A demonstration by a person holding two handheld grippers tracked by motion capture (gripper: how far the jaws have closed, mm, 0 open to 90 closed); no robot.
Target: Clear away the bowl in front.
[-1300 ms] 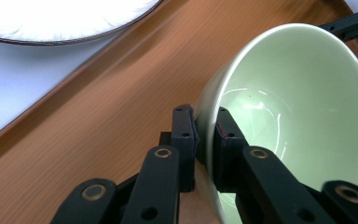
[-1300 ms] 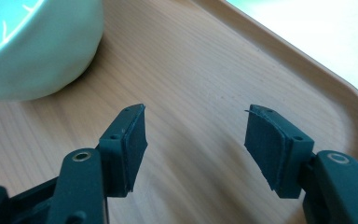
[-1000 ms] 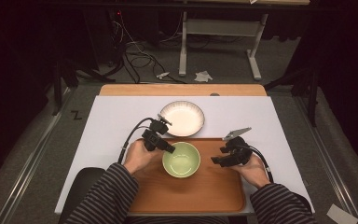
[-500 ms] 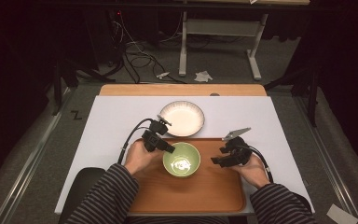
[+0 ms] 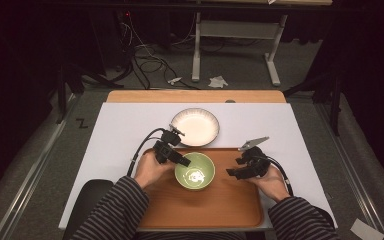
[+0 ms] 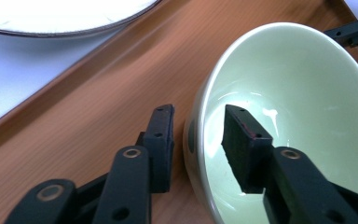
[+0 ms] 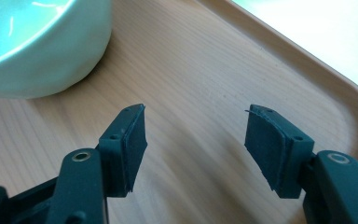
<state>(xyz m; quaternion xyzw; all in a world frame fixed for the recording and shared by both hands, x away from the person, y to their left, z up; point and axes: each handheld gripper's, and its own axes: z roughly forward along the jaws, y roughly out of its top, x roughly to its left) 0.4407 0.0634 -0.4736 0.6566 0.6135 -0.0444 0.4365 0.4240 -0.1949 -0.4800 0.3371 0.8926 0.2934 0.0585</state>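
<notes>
**A:** Where does your pale green glazed ceramic bowl [image 5: 195, 171] sit right now?

**B:** It stands upright on the brown wooden tray [image 5: 230, 200], in the tray's far half, a little left of centre. The tray lies on the white-covered tabletop [image 5: 115, 130], and the round white plate with a dark ribbed rim [image 5: 195, 126] sits just beyond the tray's far edge, apart from the bowl.

**A:** And your left gripper [image 6: 198, 128]?

**B:** Your left gripper straddles the bowl's near-left rim: one jaw is outside the wall, the other inside the bowl. The jaws have just been opening, and in the left gripper view there is a gap on both sides of the rim, so the pads no longer press on it. You have let the bowl go, though its wall is between the jaws.

**A:** What about your right gripper [image 7: 196, 135]?

**B:** Your right gripper is low over the bare tray to the right of the bowl, near it but not touching. Its jaws stand wide apart with nothing between them but the wood grain below.
</notes>
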